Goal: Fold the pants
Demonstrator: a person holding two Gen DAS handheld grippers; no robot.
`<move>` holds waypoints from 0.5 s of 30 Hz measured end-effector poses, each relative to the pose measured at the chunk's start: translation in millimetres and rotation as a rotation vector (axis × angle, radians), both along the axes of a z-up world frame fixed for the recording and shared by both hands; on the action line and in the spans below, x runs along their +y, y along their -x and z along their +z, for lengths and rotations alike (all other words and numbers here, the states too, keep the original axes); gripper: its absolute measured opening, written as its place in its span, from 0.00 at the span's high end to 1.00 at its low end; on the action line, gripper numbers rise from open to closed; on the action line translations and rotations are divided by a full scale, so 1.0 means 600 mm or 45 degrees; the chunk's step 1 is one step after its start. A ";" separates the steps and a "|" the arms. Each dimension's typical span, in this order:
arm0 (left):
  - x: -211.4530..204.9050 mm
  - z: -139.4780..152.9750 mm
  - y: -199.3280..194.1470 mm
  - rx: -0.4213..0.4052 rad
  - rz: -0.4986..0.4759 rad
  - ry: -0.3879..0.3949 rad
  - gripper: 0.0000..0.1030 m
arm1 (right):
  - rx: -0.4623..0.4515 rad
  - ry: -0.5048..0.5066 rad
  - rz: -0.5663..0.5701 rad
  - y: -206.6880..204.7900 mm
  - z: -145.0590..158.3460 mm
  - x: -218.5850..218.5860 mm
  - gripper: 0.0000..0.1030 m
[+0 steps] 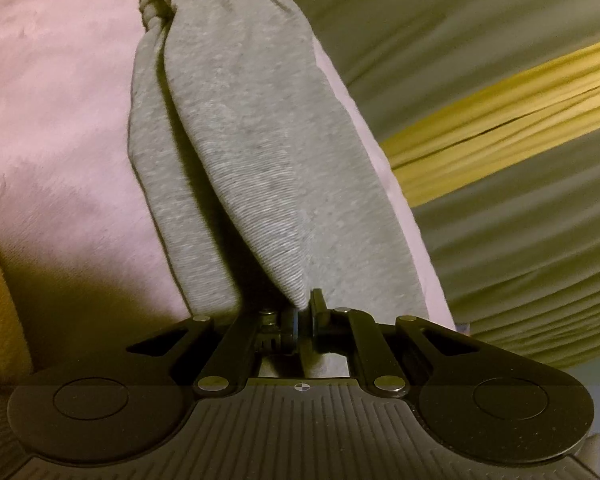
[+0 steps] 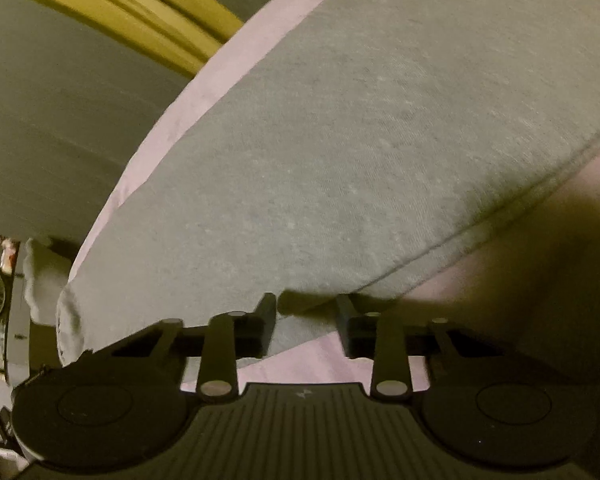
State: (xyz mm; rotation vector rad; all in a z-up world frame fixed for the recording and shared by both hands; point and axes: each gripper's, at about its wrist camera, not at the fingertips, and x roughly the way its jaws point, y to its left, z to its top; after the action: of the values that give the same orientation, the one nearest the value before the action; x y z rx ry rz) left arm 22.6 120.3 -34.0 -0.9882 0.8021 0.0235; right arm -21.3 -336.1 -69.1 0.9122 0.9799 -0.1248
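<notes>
Across the frame centre: grey sweatpants (image 1: 236, 152) on pink bedding (image 1: 56, 120), long axis from bottom centre to gathered cuff at upper left | beyond: blurred olive and yellow stripes, unidentifiable | left gripper (image 1: 304, 320) clenched on fabric | right gripper (image 2: 306, 312) straddling hem (image 2: 300, 324), jaws apart, grip unclear.

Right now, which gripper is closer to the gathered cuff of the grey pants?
Left. The left gripper pinches the leg leading to the cuff; the right gripper straddles a wider fabric edge, no cuff in its view.
</notes>
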 end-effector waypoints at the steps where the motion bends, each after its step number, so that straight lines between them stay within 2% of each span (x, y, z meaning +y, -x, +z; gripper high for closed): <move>1: -0.001 -0.003 -0.003 0.002 0.000 0.003 0.93 | 0.003 -0.004 -0.021 0.001 -0.002 -0.005 0.82; 6: 0.002 -0.009 -0.010 0.025 0.004 0.018 0.93 | 0.004 -0.116 -0.135 -0.004 -0.018 -0.022 0.81; 11: 0.001 -0.010 -0.012 0.045 -0.005 0.004 0.93 | -0.003 -0.124 -0.158 -0.015 -0.019 -0.018 0.81; 15: 0.004 -0.011 -0.009 0.038 0.000 0.022 0.93 | -0.022 -0.173 -0.160 0.006 -0.015 -0.031 0.75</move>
State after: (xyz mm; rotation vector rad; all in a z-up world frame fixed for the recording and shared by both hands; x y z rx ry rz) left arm 28.1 122.4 -40.4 -1.0065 0.8309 0.0314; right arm -24.7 -354.8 -78.0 1.0984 0.9232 -0.1575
